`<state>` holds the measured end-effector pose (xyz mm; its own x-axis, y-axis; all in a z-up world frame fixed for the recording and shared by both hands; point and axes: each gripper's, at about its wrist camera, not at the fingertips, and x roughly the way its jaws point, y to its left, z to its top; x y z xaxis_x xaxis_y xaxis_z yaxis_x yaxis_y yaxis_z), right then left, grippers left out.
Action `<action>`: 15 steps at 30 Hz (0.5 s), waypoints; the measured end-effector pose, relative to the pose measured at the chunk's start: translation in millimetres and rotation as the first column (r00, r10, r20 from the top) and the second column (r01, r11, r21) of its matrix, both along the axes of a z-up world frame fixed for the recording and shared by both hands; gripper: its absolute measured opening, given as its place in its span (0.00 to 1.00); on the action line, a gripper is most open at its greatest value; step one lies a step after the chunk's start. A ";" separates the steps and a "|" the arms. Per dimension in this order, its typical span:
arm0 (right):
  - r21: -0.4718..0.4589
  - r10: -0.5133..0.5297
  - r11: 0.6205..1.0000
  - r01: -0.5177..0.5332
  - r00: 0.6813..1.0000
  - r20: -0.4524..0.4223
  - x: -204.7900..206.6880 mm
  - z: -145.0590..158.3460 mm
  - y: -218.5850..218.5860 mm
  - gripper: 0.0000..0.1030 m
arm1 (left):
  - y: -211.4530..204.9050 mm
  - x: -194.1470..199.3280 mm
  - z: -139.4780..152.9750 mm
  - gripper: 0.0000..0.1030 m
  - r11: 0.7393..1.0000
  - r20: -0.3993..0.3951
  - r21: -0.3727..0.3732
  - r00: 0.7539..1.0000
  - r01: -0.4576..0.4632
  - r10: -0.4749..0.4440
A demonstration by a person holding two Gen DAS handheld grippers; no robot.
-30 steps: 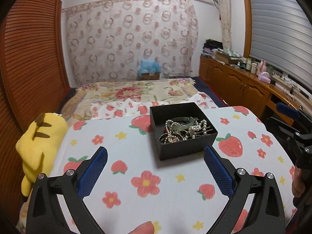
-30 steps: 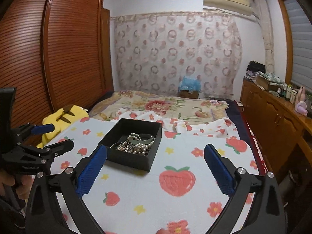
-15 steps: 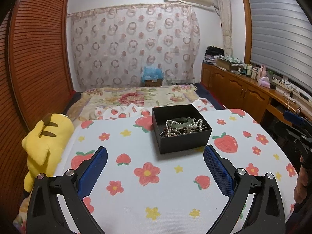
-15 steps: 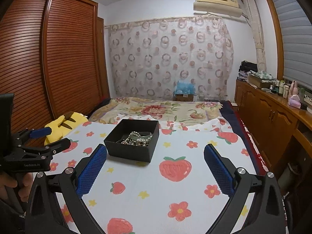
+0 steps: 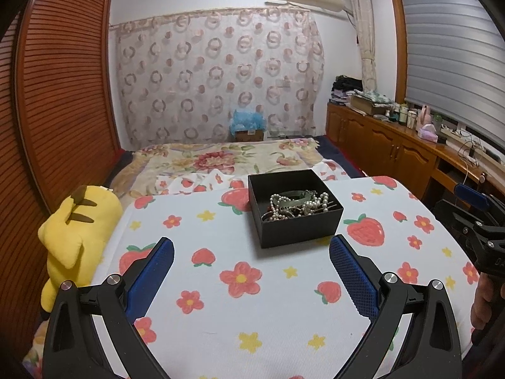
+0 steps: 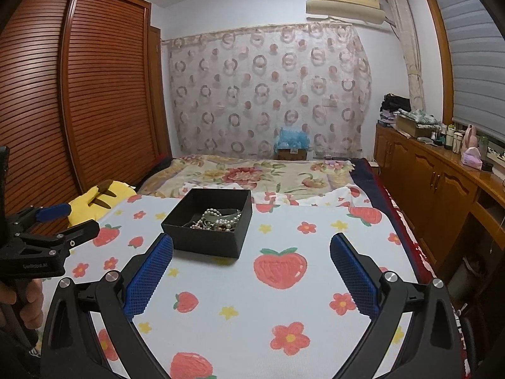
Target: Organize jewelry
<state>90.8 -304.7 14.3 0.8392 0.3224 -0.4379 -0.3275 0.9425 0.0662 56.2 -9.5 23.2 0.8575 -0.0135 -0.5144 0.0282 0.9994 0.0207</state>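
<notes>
A black open box [image 5: 268,186] stands on the strawberry-print cloth; it also shows in the right wrist view [image 6: 189,237]. Inside it lies a tangle of jewelry [image 5: 296,205]: pearl strands, a green bangle and thin chains, also visible in the right wrist view [image 6: 217,219]. My left gripper [image 5: 251,257] is open and empty, just short of the box's near edge. My right gripper [image 6: 251,254] is open and empty, to the right of the box and nearer than it. Each gripper shows at the edge of the other's view.
A yellow plush toy [image 5: 75,221] lies at the cloth's left edge. The flowered bed [image 5: 221,158] stretches beyond the box. A wooden wardrobe [image 6: 63,110] stands left, and a cluttered wooden cabinet [image 5: 394,139] runs along the right wall.
Both grippers have drawn back and tilted up, so the box sits farther off and lower in both views. Both stay open. The jewelry has not moved.
</notes>
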 end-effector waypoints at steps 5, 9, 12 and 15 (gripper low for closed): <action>-0.004 -0.002 1.000 0.002 1.000 0.000 0.6 -0.6 0.7 0.97 | 0.3 -0.7 0.1 0.92 1.000 0.002 0.000 1.000 -0.001 0.001; -0.002 -0.001 1.000 0.001 1.000 0.001 0.5 -0.4 0.6 0.97 | 0.3 -0.7 0.1 0.92 1.000 0.004 0.002 1.000 -0.001 0.001; -0.003 -0.001 1.000 0.001 1.000 0.001 0.6 -0.3 0.5 0.97 | 0.1 -0.7 0.0 0.92 1.000 0.004 0.001 1.000 0.000 0.000; -0.002 -0.001 1.000 0.001 1.000 0.001 0.6 -0.5 0.5 0.97 | 0.8 -1.5 0.2 0.92 1.000 0.005 0.000 1.000 0.001 -0.001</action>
